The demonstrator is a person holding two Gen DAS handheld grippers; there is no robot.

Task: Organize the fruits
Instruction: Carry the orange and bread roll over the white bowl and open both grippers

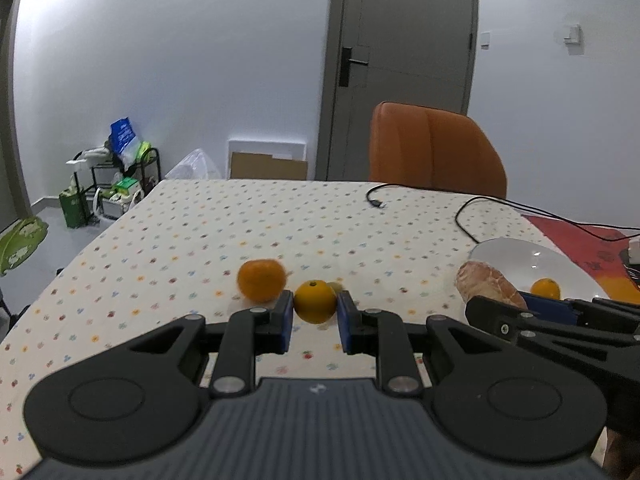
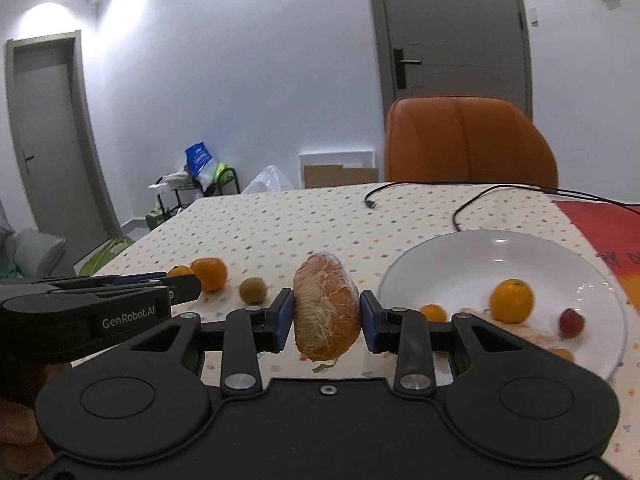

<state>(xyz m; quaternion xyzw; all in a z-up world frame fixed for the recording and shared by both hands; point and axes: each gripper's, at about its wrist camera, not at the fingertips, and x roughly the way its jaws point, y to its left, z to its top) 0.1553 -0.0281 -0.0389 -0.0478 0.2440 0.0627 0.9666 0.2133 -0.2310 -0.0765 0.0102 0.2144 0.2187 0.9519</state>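
Left wrist view: the left gripper [image 1: 315, 312] has its blue pads [image 1: 285, 320] closed against either side of a small yellow-orange citrus [image 1: 315, 301], just above the spotted tablecloth [image 1: 200, 232]. A larger orange [image 1: 261, 280] lies just to its left, blurred, and a greenish fruit [image 1: 335, 286] shows partly behind the held one. At right, the right gripper [image 1: 532, 308] carries a wrapped peeled pomelo segment [image 1: 488, 285] at the near rim of a white plate [image 1: 516, 256], in which one small orange [image 1: 545, 289] rests. A black cable [image 1: 476, 204] runs over the far table before an orange chair [image 1: 436, 148]. Right wrist view: the right gripper [image 2: 326, 314] grips the pomelo segment [image 2: 326, 308] upright between its pads, raised off the cloth and just left of the plate [image 2: 460, 264]. The plate holds an orange [image 2: 512, 301], a smaller one [image 2: 433, 313] near the rim, and a red fruit [image 2: 571, 323], blurred. On the cloth to the left lie the greenish fruit [image 2: 253, 290] and the larger orange [image 2: 209, 274]; the left gripper [image 2: 176, 284] enters from the left, the small citrus [image 2: 180, 270] showing only partly at its tip.
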